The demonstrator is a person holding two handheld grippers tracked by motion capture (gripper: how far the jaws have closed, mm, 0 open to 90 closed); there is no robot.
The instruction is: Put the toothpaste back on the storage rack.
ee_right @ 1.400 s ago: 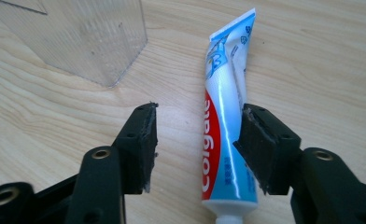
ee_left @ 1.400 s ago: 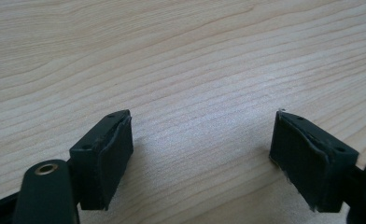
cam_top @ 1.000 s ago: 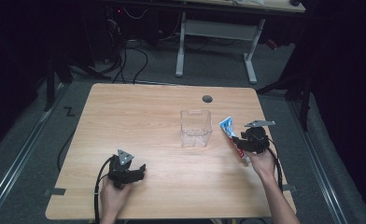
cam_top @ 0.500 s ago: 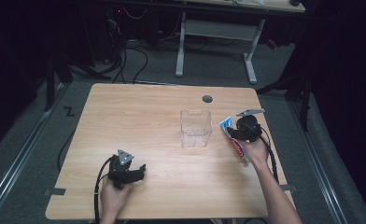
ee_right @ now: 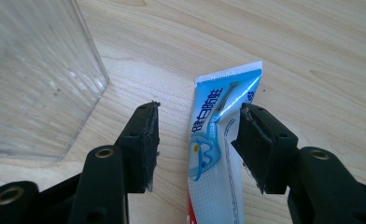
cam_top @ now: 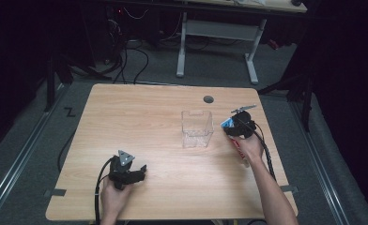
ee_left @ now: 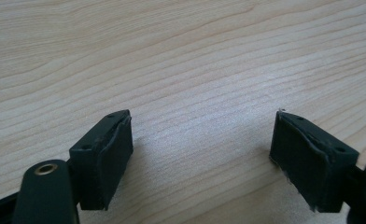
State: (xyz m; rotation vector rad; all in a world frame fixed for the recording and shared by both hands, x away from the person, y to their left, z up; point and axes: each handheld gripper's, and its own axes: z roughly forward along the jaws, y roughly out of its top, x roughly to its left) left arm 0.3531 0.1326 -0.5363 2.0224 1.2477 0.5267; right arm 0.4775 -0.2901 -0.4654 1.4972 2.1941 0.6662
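Your light wooden tabletop (cam_top: pixel 140 117) carries a clear square plastic container (cam_top: pixel 197 128). Just right of that container lies the blue-and-white toothpaste tube (ee_right: pixel 216 154), flat, its long axis running away from you, crimped end far. Your right gripper (ee_right: pixel 197 144) straddles it, jaws just opened moderately wide, pads clear of the tube. Your left gripper (ee_left: pixel 202 154), well left of the container, gapes wide and empty.
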